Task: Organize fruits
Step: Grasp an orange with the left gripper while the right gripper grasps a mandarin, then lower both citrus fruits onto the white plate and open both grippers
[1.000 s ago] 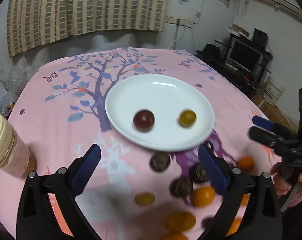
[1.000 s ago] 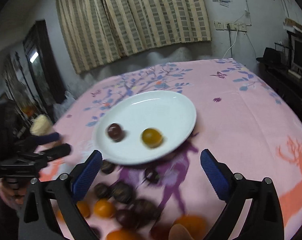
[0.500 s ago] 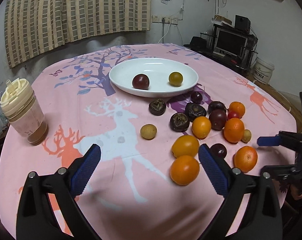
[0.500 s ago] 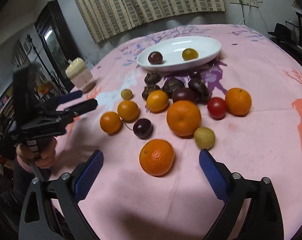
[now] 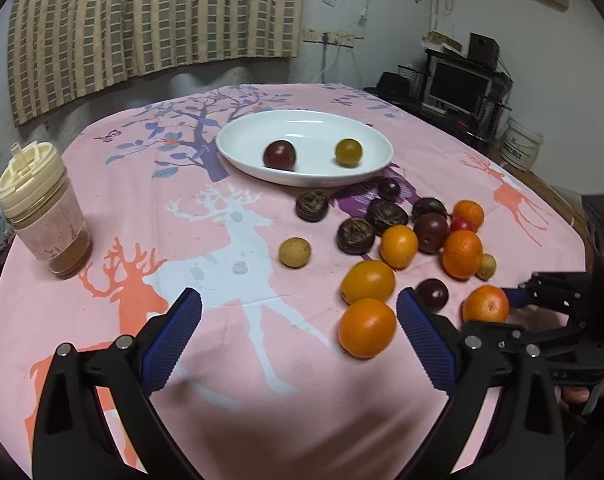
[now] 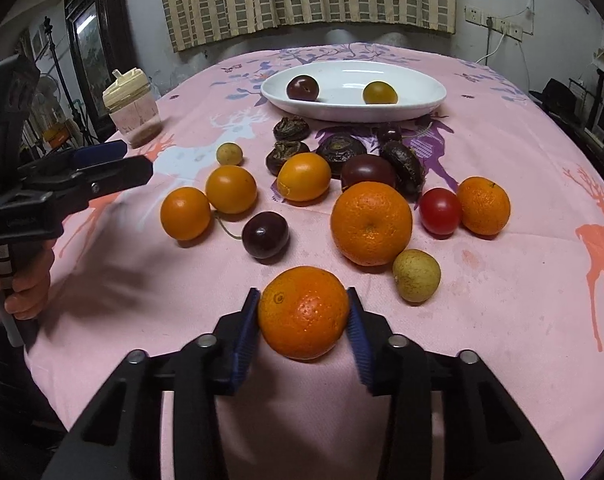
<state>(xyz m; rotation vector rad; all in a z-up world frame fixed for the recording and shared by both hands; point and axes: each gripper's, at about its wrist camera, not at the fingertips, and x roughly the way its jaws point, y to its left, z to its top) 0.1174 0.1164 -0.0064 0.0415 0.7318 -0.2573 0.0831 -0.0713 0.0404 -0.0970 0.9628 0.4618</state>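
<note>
The room is dim, with a striped curtain [image 5: 150, 20] across the far wall, a wall socket [image 6: 493, 24] with a hanging cable, and a monitor [image 5: 457, 84] on a dark shelf to the right. A dark framed mirror [image 6: 90, 56] stands at the left in the right wrist view.

The table [image 5: 102, 208] is round and covered by a pink cloth printed with deer and a purple tree; its edge curves away on every side, and the cloth near the left gripper lies bare of fruit. No writing can be read anywhere.

A white oval plate [image 5: 302, 128] sits toward the far side, holding a dark plum [image 5: 280, 155] and a yellow-green fruit [image 5: 348, 152], well apart from each other. A lidded cup [image 5: 42, 208] with a cream cap stands alone near the table's left edge.

The loose fruits lie in a cluster between the plate and the near edge: a large orange [image 6: 371, 222], smaller oranges, dark wrinkled fruits [image 6: 339, 150], a red tomato [image 6: 439, 211], a dark cherry [image 6: 265, 235], and a small pale fruit [image 6: 416, 275].

The right gripper [image 6: 303, 314] has its jaws closed against both sides of an orange [image 6: 303, 312] at the near edge of the cluster. The left gripper [image 5: 300, 320] hovers over the cloth with its jaws spread wide and nothing between them.
</note>
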